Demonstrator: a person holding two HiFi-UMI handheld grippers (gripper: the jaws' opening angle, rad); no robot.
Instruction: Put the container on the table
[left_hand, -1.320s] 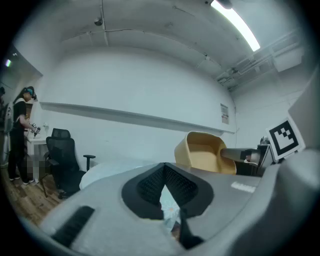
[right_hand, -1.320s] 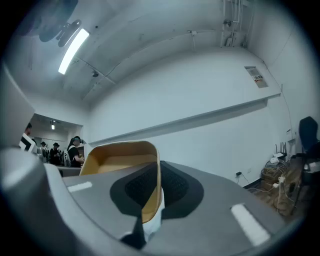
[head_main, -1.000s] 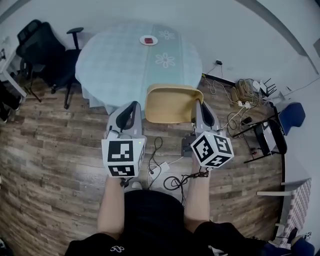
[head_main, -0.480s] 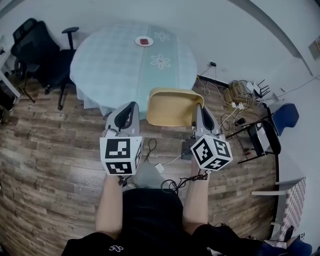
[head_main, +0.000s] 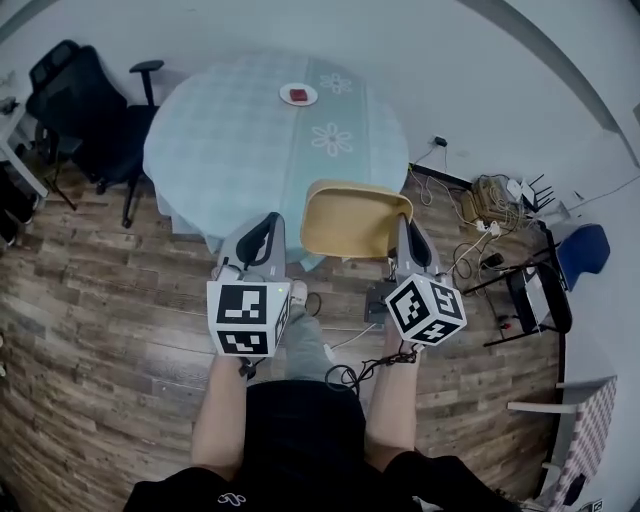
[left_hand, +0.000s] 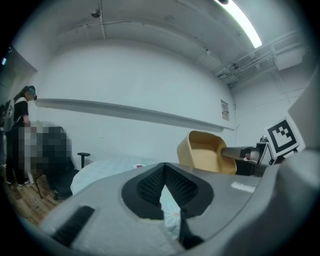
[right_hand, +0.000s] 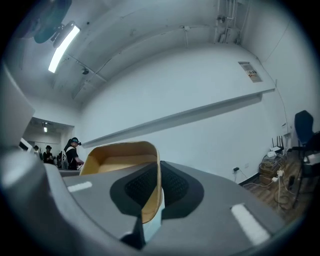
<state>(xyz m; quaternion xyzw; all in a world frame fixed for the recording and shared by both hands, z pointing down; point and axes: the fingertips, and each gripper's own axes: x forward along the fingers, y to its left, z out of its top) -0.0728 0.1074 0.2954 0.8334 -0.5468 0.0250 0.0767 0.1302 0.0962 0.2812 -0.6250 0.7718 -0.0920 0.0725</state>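
The container (head_main: 350, 222) is a yellow plastic tub, held in the air at the near edge of the round table (head_main: 230, 140), which has a pale teal cloth. My right gripper (head_main: 403, 228) is shut on the tub's right wall, and the right gripper view shows that wall (right_hand: 152, 195) pinched between the pads. My left gripper (head_main: 267, 225) hangs left of the tub, apart from it, shut with nothing in it. From the left gripper view the container (left_hand: 207, 155) floats to the right, above the table (left_hand: 107, 167).
A small plate with a red item (head_main: 298, 95) sits at the table's far side. Black office chairs (head_main: 85, 100) stand to the left. Cables and a power strip (head_main: 490, 195) litter the wooden floor on the right, near a blue chair (head_main: 585, 240). A person (left_hand: 20, 135) stands far left.
Both grippers and the container have moved forward toward the table. The person's leg has stepped forward below them.
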